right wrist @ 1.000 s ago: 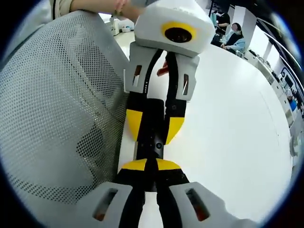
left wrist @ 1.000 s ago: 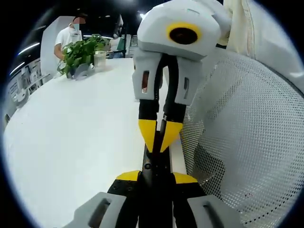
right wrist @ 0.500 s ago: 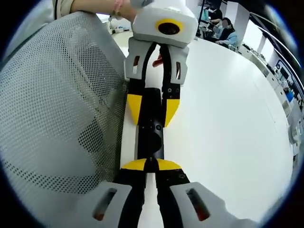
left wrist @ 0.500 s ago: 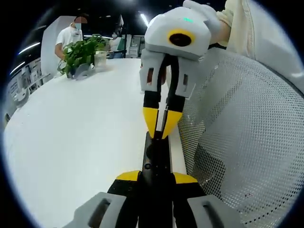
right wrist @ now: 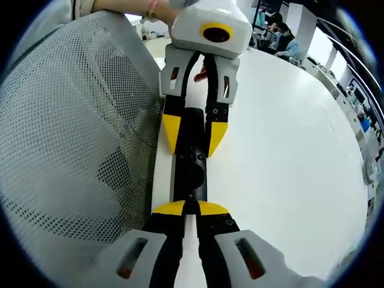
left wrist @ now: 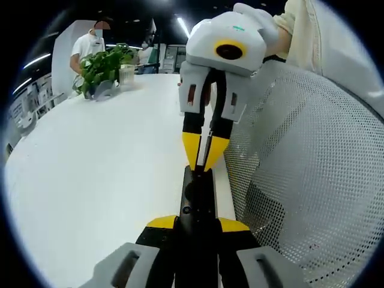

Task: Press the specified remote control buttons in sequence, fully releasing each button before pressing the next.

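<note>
The white table stretches off to the left tongs' left; a mesh chair back sits to their right; the black remote, long axis running straight ahead, is clenched by the left tongs; the right tongs, closed to a point, touch its far end.

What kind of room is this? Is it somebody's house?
Probably not a house; more likely an office or lab. A long white table holds a potted plant, people sit working at its far end, and a mesh chair stands beside it.
</note>
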Motion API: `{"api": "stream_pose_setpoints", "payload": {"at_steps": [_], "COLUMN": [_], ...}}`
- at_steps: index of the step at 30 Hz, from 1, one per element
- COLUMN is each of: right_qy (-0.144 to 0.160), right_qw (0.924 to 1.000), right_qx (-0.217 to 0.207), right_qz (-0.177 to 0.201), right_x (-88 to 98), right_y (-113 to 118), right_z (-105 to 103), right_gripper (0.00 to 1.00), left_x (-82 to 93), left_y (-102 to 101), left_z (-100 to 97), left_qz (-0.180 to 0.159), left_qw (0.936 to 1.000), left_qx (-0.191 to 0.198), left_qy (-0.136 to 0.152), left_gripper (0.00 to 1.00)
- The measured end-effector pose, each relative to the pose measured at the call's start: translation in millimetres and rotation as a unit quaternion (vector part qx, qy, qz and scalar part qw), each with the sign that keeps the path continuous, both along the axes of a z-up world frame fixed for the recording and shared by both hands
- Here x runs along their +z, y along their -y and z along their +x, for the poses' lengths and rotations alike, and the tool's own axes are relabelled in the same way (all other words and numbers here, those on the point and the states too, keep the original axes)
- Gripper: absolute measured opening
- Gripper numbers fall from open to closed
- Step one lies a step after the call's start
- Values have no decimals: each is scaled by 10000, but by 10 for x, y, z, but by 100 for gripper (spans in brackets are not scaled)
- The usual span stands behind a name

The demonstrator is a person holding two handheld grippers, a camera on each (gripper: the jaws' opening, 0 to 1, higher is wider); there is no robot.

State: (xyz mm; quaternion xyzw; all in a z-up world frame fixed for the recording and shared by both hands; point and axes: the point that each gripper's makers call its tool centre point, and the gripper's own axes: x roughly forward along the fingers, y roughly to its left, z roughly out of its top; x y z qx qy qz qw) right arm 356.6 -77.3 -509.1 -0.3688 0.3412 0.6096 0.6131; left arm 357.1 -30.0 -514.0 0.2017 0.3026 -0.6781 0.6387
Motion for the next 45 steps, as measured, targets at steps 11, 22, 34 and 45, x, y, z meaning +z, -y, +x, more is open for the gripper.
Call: {"api": "stream_pose_setpoints", "payload": {"at_steps": [11, 22, 34, 45], "right_qy": [-146, -126, -154, -170], "right_qw": [9998, 9994, 9998, 9996], "right_qx": [80, 291, 127, -105], "right_qz": [70, -125, 84, 214], "right_x": [-10, -138, -121, -121], "right_y": [-135, -281, -289, -32], "right_z": [4, -11, -6, -10], "right_gripper": [18, 25, 25, 24], "left_x": [-3, -4, 12, 10], "left_y": [4, 3, 5, -9], "left_z": [2, 2, -7, -9], "left_qz": [-2, -1, -28, -83], "left_qw": [10000, 10000, 10000, 9999], "left_qx": [-10, -5, 15, 45], "left_qy": [6, -6, -39, -48], "left_gripper": [24, 25, 24, 25]}}
